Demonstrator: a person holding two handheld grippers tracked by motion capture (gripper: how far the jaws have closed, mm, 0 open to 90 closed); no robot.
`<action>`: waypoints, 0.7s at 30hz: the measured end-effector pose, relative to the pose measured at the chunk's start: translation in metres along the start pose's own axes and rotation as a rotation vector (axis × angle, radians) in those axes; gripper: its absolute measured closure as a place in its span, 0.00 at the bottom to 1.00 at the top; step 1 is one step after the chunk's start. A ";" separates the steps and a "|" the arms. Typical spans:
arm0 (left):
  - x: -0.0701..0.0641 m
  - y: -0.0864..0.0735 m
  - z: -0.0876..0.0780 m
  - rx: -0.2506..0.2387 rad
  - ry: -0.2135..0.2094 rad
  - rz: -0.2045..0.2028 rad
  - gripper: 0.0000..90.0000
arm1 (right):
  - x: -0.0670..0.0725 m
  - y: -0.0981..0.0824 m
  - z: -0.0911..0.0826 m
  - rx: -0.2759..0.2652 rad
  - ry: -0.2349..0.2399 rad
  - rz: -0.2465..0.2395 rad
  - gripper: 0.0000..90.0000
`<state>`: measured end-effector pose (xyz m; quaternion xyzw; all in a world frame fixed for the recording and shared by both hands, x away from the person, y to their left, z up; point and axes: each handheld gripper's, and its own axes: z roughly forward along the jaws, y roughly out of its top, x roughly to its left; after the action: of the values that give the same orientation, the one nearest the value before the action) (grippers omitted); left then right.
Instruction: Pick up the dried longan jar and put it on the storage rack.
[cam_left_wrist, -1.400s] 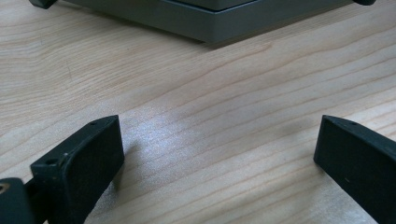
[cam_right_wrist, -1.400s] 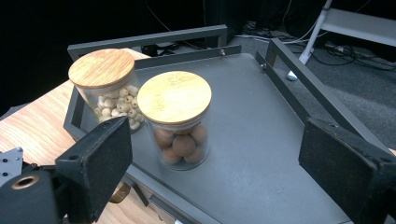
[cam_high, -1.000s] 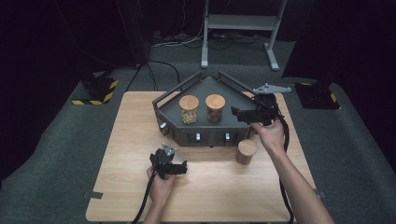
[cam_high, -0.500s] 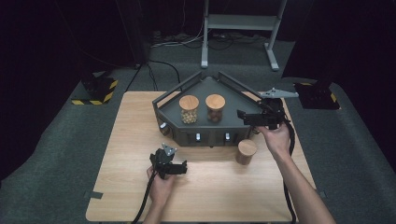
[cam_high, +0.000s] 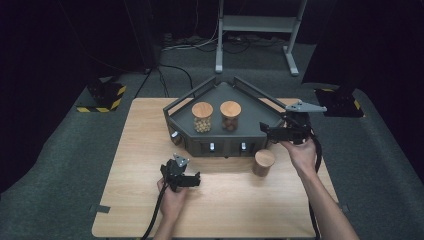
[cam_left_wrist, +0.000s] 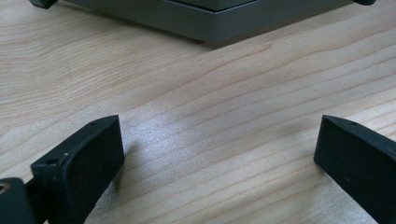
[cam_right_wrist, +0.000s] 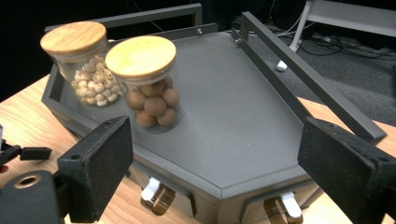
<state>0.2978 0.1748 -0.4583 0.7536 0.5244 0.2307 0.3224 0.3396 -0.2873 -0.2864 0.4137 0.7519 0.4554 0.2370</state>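
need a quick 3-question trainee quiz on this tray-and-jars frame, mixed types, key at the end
1. True or false: the right gripper holds a jar.
2. How many jars stand on the grey tray? A) one B) two C) three
3. Where is the third jar?

Key:
1. False: its jaws are open and empty, at the tray's right edge.
2. B: the jar of pale beads and the jar of brown balls.
3. On the wooden table, in front of the tray's right end, below the right gripper in the high view.
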 end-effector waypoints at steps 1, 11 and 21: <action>0.000 0.000 0.000 0.000 0.000 0.000 0.02 | 0.000 0.000 0.000 0.000 0.000 0.000 0.11; 0.000 0.000 0.000 0.000 0.000 0.000 0.02 | -0.011 -0.021 -0.003 -0.006 -0.004 0.038 0.11; 0.000 0.000 0.000 0.000 0.000 0.000 0.02 | -0.019 -0.037 -0.004 -0.016 0.004 0.067 0.10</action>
<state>0.2978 0.1747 -0.4584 0.7535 0.5243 0.2308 0.3226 0.3317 -0.3138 -0.3170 0.4358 0.7344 0.4699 0.2234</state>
